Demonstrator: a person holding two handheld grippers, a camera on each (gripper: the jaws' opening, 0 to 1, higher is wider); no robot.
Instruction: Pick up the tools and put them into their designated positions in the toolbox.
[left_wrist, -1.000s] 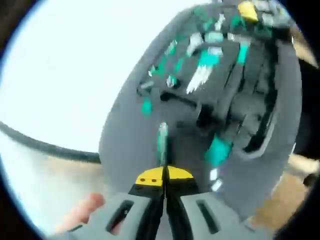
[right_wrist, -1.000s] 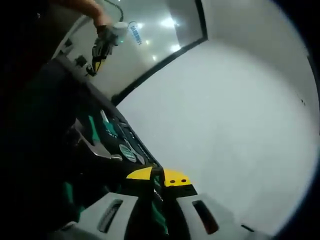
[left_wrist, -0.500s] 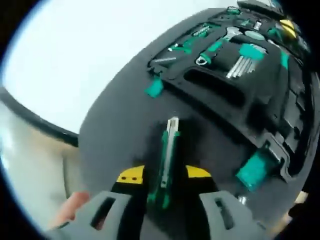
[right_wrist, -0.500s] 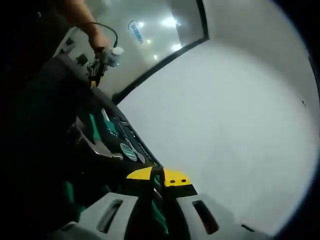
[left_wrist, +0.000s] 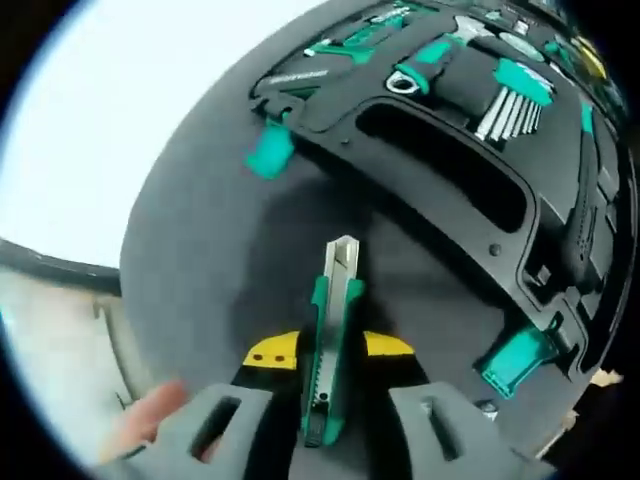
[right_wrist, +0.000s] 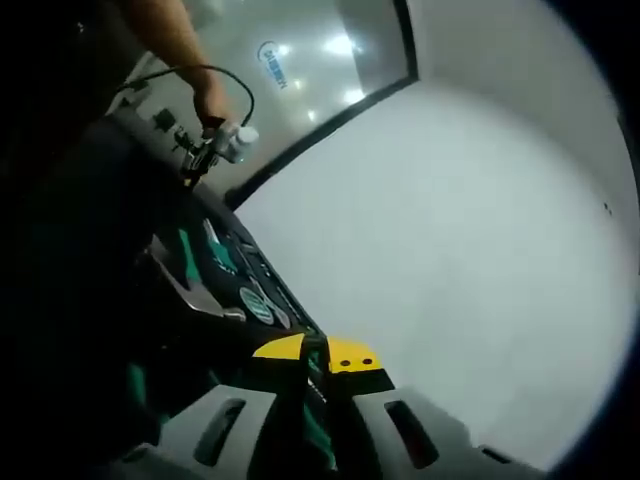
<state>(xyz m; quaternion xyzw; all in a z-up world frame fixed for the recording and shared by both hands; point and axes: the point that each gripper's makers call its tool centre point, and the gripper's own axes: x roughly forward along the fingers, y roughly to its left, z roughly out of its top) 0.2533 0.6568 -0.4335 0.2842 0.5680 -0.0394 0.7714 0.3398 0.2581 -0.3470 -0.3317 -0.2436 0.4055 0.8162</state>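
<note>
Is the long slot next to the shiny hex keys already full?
No, the long slot beside the hex keys lies dark and empty, and the utility knife sits between the left gripper's jaws.

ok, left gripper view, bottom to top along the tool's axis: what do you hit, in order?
Left tool → green utility knife between its jaws → bare grey toolbox panel → long empty slot in the black tray → set of hex keys.

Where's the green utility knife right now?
In the left gripper view, the utility knife sits between the left gripper's open jaws, over the toolbox's bare grey lid.
</note>
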